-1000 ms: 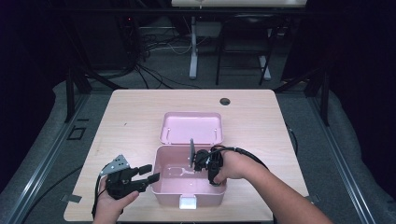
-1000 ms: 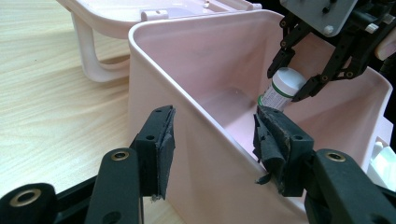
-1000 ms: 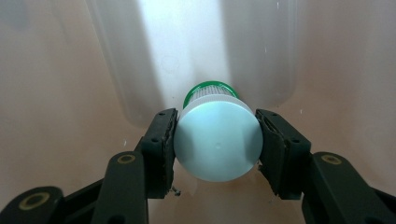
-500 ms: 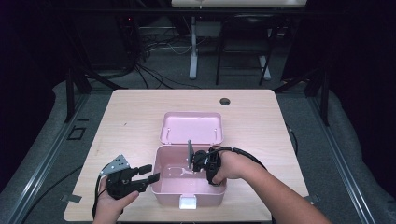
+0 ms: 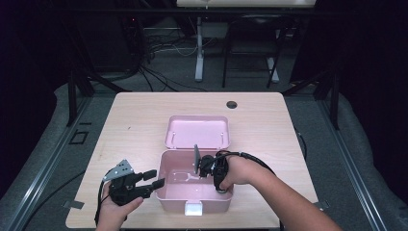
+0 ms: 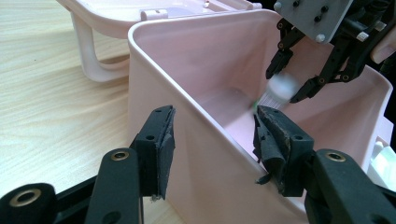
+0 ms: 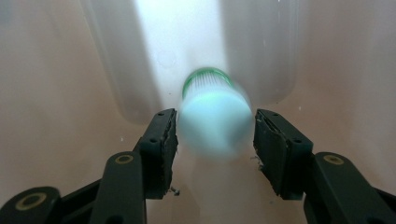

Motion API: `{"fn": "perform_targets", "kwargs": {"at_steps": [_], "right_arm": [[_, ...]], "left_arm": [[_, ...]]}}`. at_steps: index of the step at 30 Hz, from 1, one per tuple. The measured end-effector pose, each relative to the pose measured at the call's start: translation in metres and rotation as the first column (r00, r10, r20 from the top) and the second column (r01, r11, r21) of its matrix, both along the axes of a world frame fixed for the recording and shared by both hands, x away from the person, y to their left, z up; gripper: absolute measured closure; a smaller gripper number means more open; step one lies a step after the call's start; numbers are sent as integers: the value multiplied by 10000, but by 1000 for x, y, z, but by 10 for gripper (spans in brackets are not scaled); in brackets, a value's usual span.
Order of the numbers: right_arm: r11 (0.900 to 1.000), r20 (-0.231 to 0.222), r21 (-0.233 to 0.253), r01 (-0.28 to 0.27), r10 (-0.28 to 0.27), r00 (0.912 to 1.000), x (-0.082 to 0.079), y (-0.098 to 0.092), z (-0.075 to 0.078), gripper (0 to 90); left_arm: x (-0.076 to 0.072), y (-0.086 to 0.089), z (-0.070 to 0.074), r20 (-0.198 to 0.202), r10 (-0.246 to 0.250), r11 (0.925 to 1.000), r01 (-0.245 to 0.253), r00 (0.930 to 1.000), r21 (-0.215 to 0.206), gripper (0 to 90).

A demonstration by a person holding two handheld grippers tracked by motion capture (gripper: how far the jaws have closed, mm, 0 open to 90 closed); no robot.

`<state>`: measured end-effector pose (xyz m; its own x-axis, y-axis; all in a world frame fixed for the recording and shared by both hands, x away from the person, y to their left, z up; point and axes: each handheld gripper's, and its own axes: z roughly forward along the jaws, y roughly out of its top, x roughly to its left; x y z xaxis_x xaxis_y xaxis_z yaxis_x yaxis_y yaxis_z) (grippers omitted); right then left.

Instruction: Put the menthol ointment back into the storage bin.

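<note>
Right gripper [image 5: 198,166] sits over the open pink box [image 5: 166,192], jaws spread, with a small white bottle with a green-ringed cap [image 7: 214,119] blurred between the pads and touching neither, so it looks just let go or dropping into the box; in the left gripper view the same bottle [image 6: 279,91] shows blurred below that gripper's jaws, inside the box near the floor. Left gripper [image 5: 155,179] has its jaws spread astride the box's left wall [image 6: 187,112], one pad outside, one inside, not pinching it. Risks, as a guess: the bottle could bounce or roll on the smooth plastic floor and end up lying on its side; the box could slide if the right hand knocks it on the way out, since the left jaws aren't clamped. Count: one box with one hinged lid [image 5: 197,131] lying open behind it, one bottle, two grippers, one wooden table [image 5: 134,115]
</note>
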<state>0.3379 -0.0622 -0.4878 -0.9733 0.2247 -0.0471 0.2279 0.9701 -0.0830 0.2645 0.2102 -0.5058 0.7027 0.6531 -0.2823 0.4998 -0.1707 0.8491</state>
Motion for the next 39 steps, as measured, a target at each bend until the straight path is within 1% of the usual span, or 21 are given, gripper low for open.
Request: {"fn": "perform_targets", "kwargs": {"at_steps": [2, 4, 8, 9, 11, 13, 23, 27, 29, 32, 39], "right_arm": [[10000, -36, -23, 37, -37, 10000, 0, 0, 1, 480], [10000, 29, 4, 35, -35, 10000, 0, 0, 2, 483], [9992, 103, 386, 112, -116, 9999, -1, -2, 10, 488], [9991, 76, 408, 150, -153, 9999, -1, -2, 12, 489], [9977, 210, 642, 207, -221, 9995, 0, -4, 17, 492], [9965, 240, 793, 264, -284, 9993, 0, -5, 21, 493], [9927, 441, 1173, 283, -337, 9985, -3, -8, 36, 494], [9890, 582, 1445, 318, -406, 9975, -4, -10, 40, 491], [9871, 585, 1543, 438, -534, 9969, -4, -12, 42, 488], [9857, 625, 1582, 575, -681, 9957, -3, -13, 44, 487], [9779, 746, 1943, 777, -937, 9928, -3, -19, 50, 488]], "left_arm": [[0, 0, 0, -15, 9, 10000, -9, 10000, -10, 481], [0, 0, 0, 3, 3, 10000, -3, 10000, 8, 481], [0, 0, 0, -1, 3, 10000, -3, 10000, 25, 481], [0, 0, 1, -16, -2, 10000, 2, 10000, 33, 481], [0, 0, 1, -11, 5, 10000, -5, 10000, 40, 481], [0, 0, 1, -18, 18, 10000, -18, 10000, 65, 482], [-1, 1, 2, 51, 53, 10000, -53, 10000, 51, 489], [-1, 2, 3, 61, 108, 9999, -109, 9999, 34, 493], [-1, 2, 3, 87, 125, 9999, -126, 9999, 48, 496], [-1, 3, 3, 119, 140, 9999, -140, 9998, 70, 499], [-1, 4, 6, 143, 215, 9997, -216, 9997, 86, 501]]}}
